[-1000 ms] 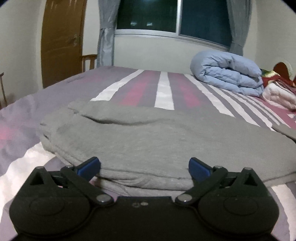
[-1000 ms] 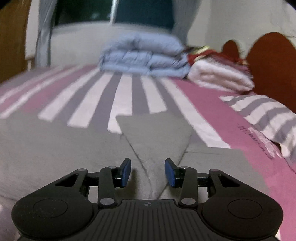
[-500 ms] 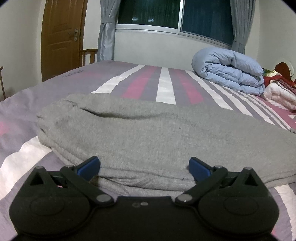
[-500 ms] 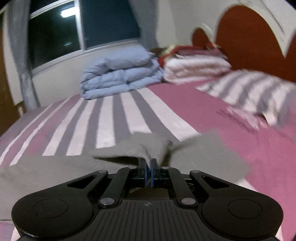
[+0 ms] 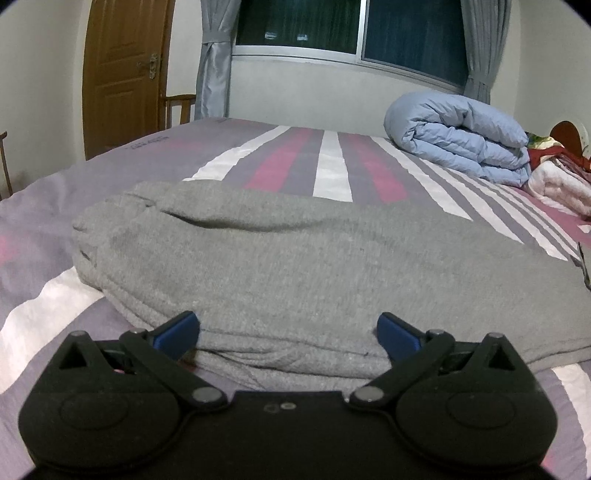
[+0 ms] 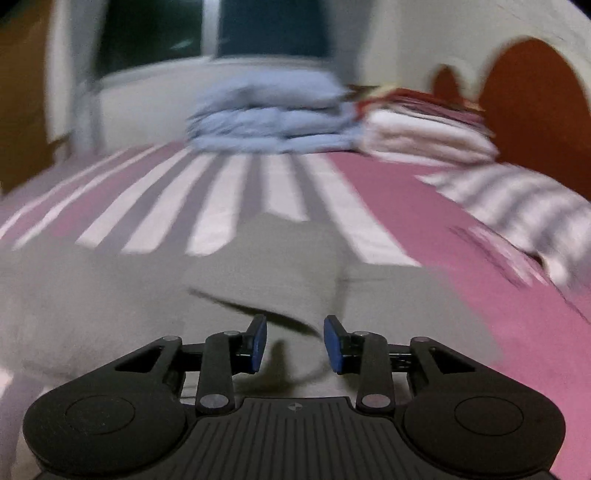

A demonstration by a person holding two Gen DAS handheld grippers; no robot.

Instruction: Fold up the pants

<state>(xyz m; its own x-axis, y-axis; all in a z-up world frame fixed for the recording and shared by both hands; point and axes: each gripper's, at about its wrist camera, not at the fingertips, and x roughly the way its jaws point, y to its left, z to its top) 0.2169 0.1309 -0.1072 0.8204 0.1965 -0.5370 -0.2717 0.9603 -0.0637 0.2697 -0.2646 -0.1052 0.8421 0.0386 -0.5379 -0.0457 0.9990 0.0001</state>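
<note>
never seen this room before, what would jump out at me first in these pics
The big grey fleece pants lie folded lengthwise across the striped purple, pink and white bedspread, filling the foreground just beyond the wide-open left tool. Behind, a rolled pale blue duvet sits near the wall under the dark window. In the blurred right view, the right tool stands open, its jaws just opened, over a turned-up flap of the pants.

A bed (image 5: 332, 162) with a sheet striped in purple, white and pink fills the room's middle, lit by dim indoor light. At twelve o'clock a dark window (image 5: 354, 33) sits in a pale wall between grey curtains (image 5: 214, 59), with a brown wooden door (image 5: 122, 70) at ten o'clock. A rolled pale-blue duvet (image 5: 458, 136) lies at two o'clock, beside a reddish-brown headboard (image 6: 532, 110).
</note>
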